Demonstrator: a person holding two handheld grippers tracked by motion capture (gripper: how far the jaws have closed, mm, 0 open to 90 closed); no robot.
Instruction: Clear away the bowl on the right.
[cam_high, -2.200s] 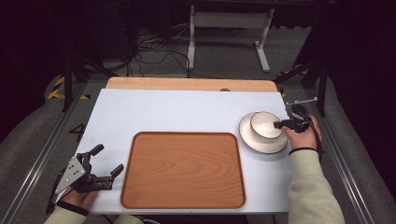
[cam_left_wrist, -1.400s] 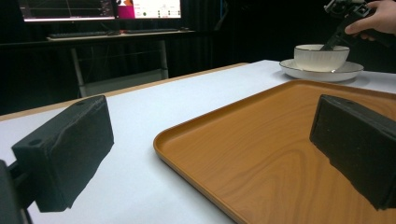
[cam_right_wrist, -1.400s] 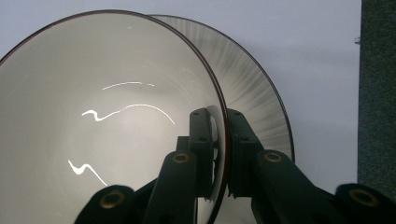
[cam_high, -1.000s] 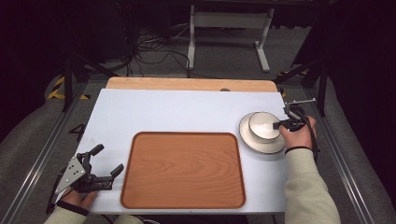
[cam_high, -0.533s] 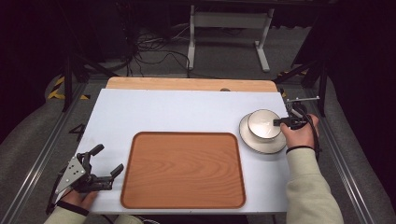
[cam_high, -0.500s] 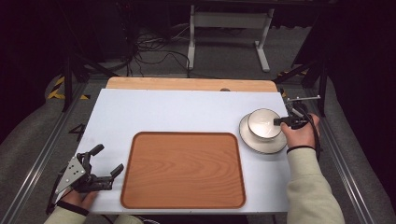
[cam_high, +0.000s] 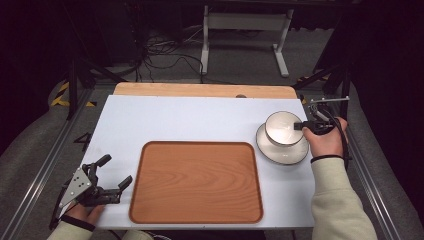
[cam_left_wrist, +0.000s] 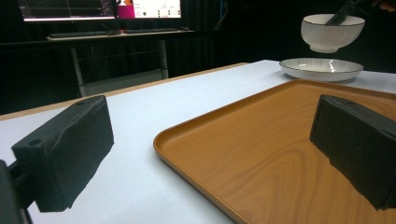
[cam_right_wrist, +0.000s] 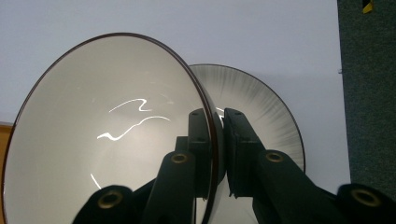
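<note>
A: White porcelain, mostly. From the high view, the bowl (cam_high: 283, 128) sits over the plate (cam_high: 282, 146) at the right side of the desk (cam_high: 190, 120), and the right hand-held gripper (cam_high: 300, 126) has its jaws pinched on the bowl's right rim, the person's right hand (cam_high: 325, 140) behind it.

B: And the other side?

A: The left hand-held gripper (cam_high: 114, 172) rests near the front left corner of the desk, jaws spread with nothing between them, just beside the left edge of the wooden tray (cam_high: 196, 182). The tray is bare and lies in the middle front of the desk.

B: What does the left gripper view add?

A: It looks between its own two black jaws, wide apart, across the tray (cam_left_wrist: 280, 154) to the far end. There the bowl (cam_left_wrist: 331, 31) hangs clear above the plate (cam_left_wrist: 321, 68), with a gap between them, and the tip of the right hand-held gripper (cam_left_wrist: 344, 10) reaches down onto its rim. Monitors (cam_left_wrist: 100, 8) glow in the dark behind the desk.

B: And the right gripper view?

A: Close in. One jaw lies inside the bowl (cam_right_wrist: 102, 135) and the other outside, pressed together on the dark-edged rim. The bowl is tilted toward the camera, and the plate (cam_right_wrist: 266, 112) shows behind it on the pale desk (cam_right_wrist: 187, 23)
</note>
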